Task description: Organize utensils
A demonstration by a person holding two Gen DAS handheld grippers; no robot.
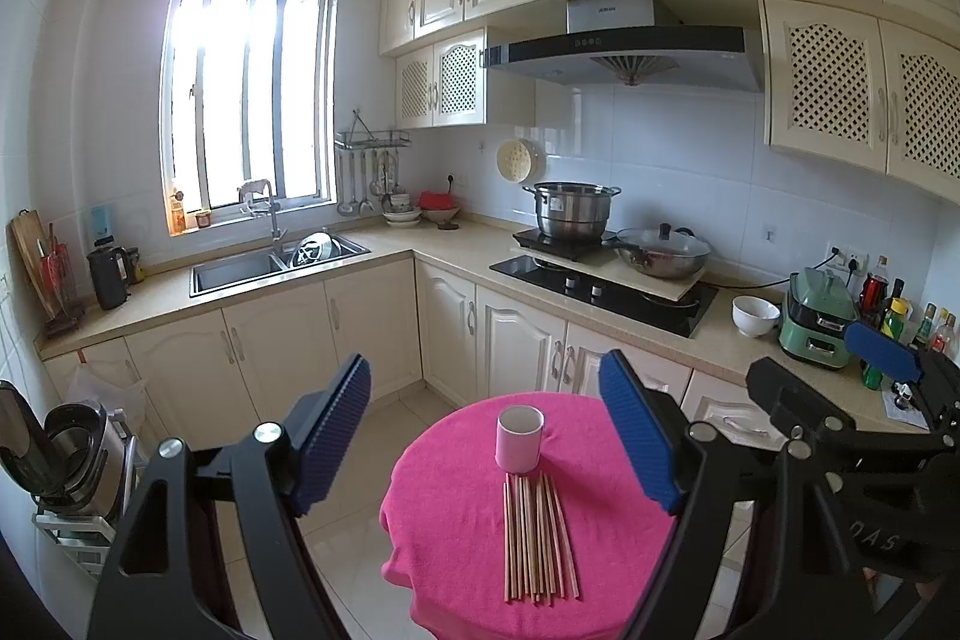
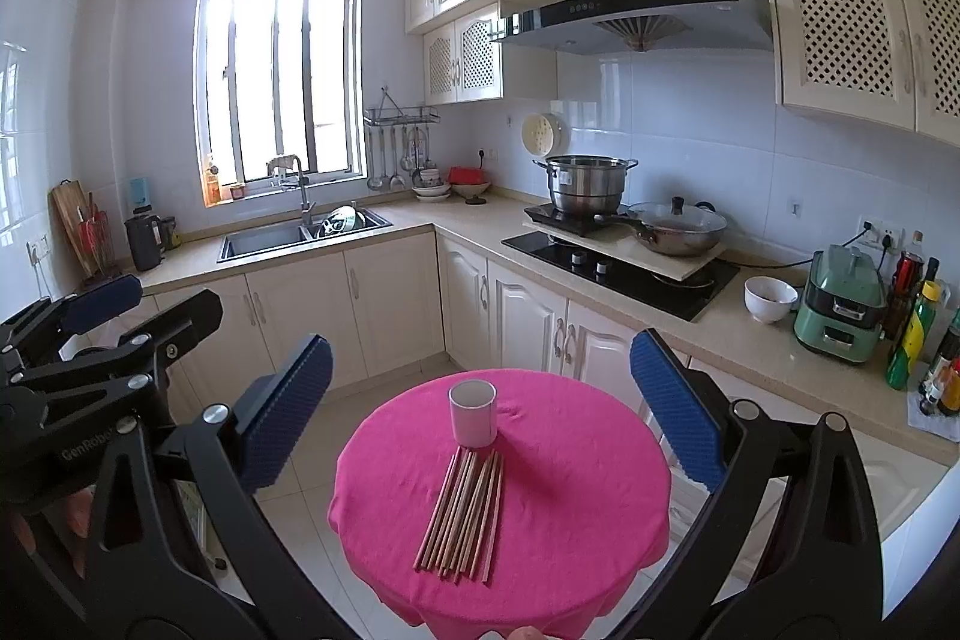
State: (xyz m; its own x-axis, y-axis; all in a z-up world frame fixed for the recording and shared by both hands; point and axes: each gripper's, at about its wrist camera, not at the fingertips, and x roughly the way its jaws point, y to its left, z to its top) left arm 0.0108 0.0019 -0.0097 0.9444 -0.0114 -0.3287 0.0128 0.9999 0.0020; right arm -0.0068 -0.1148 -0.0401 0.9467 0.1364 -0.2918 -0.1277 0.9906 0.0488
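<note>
The left gripper [image 1: 486,430], with ribbed blue pads, is held spread wide and grasps nothing. At lower centre, a bundle of thin wooden chopsticks [image 1: 540,538] is laid flat on the round pink cloth-covered table [image 1: 444,520], just before the upright white cylindrical cup [image 1: 519,439]. The right gripper [image 2: 480,412] is likewise spread and unloaded; bare cloth is left toward the table's right edge.

Chopsticks [image 2: 462,514] beside cup [image 2: 473,412] — pink table [image 2: 588,508]
</note>
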